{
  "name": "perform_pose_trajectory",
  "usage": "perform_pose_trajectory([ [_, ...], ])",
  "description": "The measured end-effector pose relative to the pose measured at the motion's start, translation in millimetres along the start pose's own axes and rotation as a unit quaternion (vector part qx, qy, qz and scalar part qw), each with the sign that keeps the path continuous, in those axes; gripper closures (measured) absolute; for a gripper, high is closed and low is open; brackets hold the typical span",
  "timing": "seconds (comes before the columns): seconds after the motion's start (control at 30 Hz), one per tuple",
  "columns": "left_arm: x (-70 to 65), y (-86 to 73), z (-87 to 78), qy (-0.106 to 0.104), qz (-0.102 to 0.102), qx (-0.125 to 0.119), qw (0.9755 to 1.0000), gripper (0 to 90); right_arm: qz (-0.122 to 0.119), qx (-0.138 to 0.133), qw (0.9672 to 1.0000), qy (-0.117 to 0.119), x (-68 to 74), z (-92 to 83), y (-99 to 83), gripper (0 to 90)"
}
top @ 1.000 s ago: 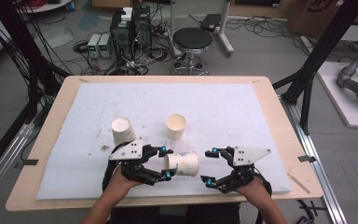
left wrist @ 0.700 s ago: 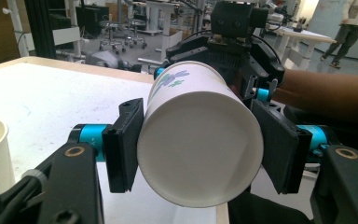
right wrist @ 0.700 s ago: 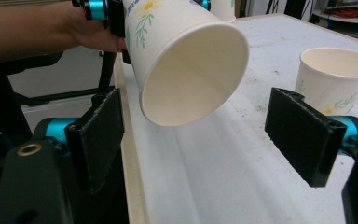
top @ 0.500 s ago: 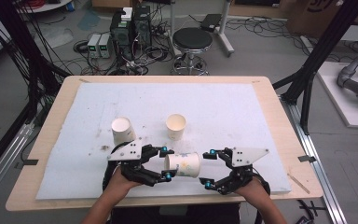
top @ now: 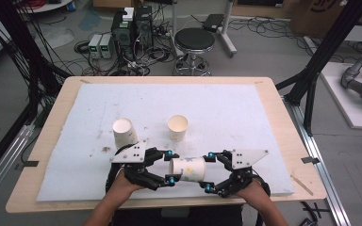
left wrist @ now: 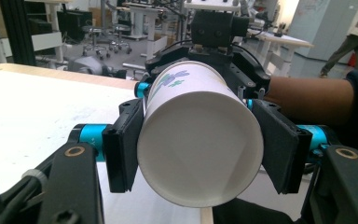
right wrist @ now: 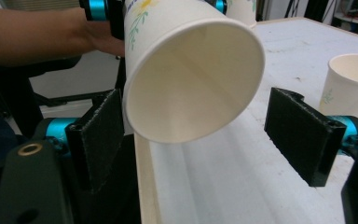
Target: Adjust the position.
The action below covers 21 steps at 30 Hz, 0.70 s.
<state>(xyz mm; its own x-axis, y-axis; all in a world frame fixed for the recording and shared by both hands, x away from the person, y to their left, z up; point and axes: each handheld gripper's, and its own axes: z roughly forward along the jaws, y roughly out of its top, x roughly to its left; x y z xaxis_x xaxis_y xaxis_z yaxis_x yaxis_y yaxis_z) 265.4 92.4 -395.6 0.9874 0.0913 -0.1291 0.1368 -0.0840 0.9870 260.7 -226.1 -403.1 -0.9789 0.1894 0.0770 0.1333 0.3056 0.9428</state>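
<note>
A paper cup with a floral print [top: 188, 169] hangs on its side just above the white mat, near the table's front edge. My left gripper [top: 170, 166] is shut on its base end; in the left gripper view both black pads [left wrist: 123, 149] press on the cup [left wrist: 200, 144]. My right gripper [top: 209, 172] faces it from the right, open. In the right gripper view the cup's open mouth [right wrist: 191, 84] sits between the jaws, with the right-hand pad [right wrist: 303, 135] well clear of the rim.
Two more paper cups stand upright on the white foam mat [top: 226, 108]: one at the left [top: 124, 132], one in the middle [top: 177, 127], both just behind the grippers. A stool [top: 194, 40] and electronics stand on the floor beyond the table.
</note>
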Motion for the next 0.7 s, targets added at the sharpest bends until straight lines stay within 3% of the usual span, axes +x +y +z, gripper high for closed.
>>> perform_pose_trajectory([
  [0.43,1.4,-3.4,3.9,-0.013,-0.010,-0.027,0.9995,37.1,0.002,-0.035,0.9992,0.020,-2.0,-2.2,-2.2,29.6],
  [0.7,1.1,-5.4,4.0,-0.002,-0.017,-0.019,0.9997,35.7,0.011,-0.044,0.9987,0.022,-2.7,-4.2,-1.7,31.3],
])
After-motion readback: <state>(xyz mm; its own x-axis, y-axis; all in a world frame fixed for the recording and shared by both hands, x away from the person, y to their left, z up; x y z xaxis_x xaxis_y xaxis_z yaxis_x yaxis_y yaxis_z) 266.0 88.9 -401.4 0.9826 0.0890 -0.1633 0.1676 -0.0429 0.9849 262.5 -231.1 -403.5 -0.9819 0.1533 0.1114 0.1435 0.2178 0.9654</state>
